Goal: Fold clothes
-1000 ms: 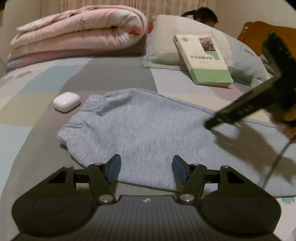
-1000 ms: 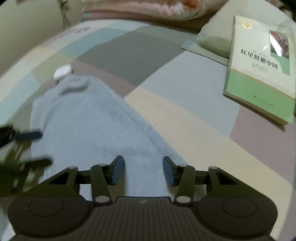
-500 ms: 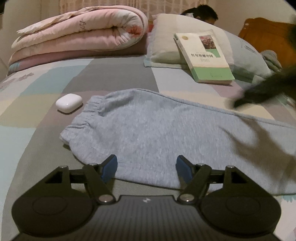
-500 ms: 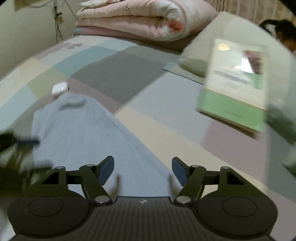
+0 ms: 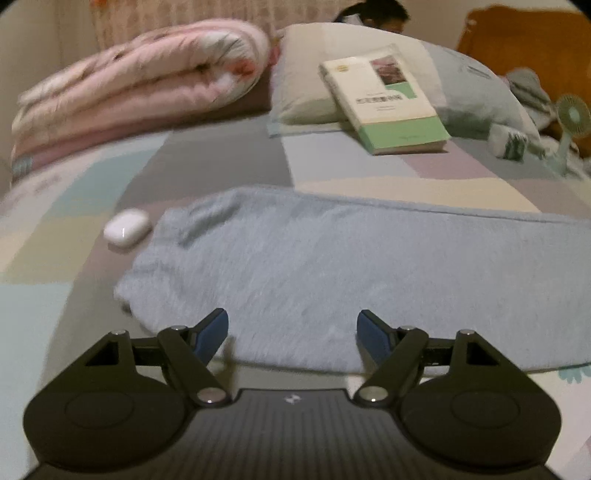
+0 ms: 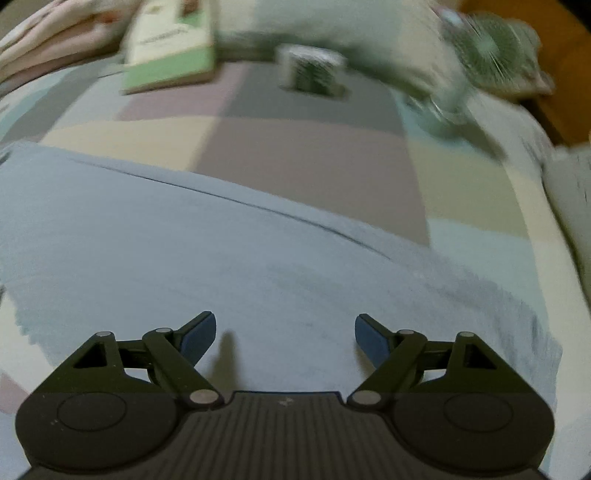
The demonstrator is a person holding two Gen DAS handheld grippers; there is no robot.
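Observation:
Light blue-grey sweatpants point(image 5: 332, 266) lie flat across the patchwork bedspread, with the elastic cuff end point(image 5: 192, 221) at the left. My left gripper point(image 5: 291, 330) is open just above the near edge of the pants, nothing between its blue pads. In the right wrist view the same pants point(image 6: 221, 251) fill the lower half, blurred by motion. My right gripper point(image 6: 284, 332) hovers open over the cloth, toward its right-hand part, holding nothing.
A white earbud case point(image 5: 127, 229) sits beside the cuff. A green-and-white book point(image 5: 384, 99) leans on a pillow point(image 5: 306, 88). A rolled pink quilt point(image 5: 136, 92) lies back left. A small green fan point(image 5: 570, 122) and a tissue pack point(image 6: 312, 68) stand at the right. A person's head point(image 5: 373, 13) shows behind.
The right gripper has swung to the right along the pants and left the left wrist view; its jaws opened wider. The left gripper opened a little wider and shifted slightly.

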